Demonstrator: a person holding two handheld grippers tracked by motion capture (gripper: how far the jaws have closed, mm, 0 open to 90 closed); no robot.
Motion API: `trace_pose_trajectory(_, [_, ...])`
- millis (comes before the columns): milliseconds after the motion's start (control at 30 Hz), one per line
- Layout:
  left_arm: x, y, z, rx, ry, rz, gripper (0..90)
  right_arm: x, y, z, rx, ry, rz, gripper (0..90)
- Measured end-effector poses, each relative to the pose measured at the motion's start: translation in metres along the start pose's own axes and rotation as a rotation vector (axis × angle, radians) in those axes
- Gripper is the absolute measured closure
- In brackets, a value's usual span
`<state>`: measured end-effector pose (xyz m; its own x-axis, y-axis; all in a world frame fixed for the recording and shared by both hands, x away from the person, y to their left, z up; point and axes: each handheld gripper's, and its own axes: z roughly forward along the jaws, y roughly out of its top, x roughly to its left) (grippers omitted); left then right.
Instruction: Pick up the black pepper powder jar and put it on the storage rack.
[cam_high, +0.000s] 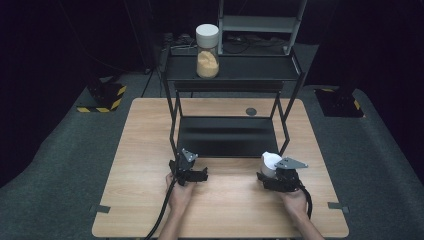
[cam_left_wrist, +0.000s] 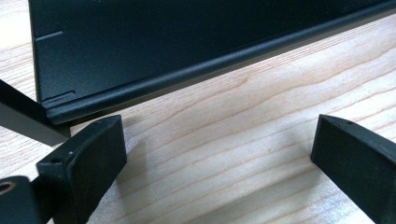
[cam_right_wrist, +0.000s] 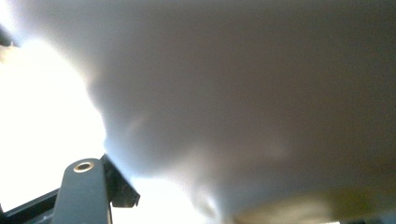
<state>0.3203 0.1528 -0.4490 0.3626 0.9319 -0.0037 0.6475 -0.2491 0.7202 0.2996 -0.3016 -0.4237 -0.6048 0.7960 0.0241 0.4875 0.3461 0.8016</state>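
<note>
A white container stands on the wooden table just in front of the right leg of a black shelf rack. My right gripper is shut on it from the near side. In the right gripper view the white container is a close blur beside one black finger. My left gripper sits low over the table at the rack's front left corner. In the left gripper view my left gripper is open, with only bare wood between its jaws and the lower shelf's edge just ahead.
On the rack's top shelf stands a clear jar with a white lid and orange contents. A small dark disc lies on the table behind the rack. Dark floor surrounds the table.
</note>
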Motion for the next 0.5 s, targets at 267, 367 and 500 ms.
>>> trace_pose_trajectory(267, [0.0, 0.0, 0.0, 0.0, 0.0, 0.0, 3.2, -0.004, 0.013, -0.006, -0.008, 0.006, -0.005, 30.4])
trace_pose_trajectory(367, [0.0, 0.0, 0.0, 0.0, 0.0, 0.0, 3.1, -0.007, 0.02, -0.009, -0.016, 0.014, -0.007, 30.4])
trace_pose_trajectory(500, [0.0, 0.0, 0.0, 0.0, 0.0, 0.0, 3.1, -0.01, 0.026, -0.011, -0.018, 0.023, -0.005, 30.4])
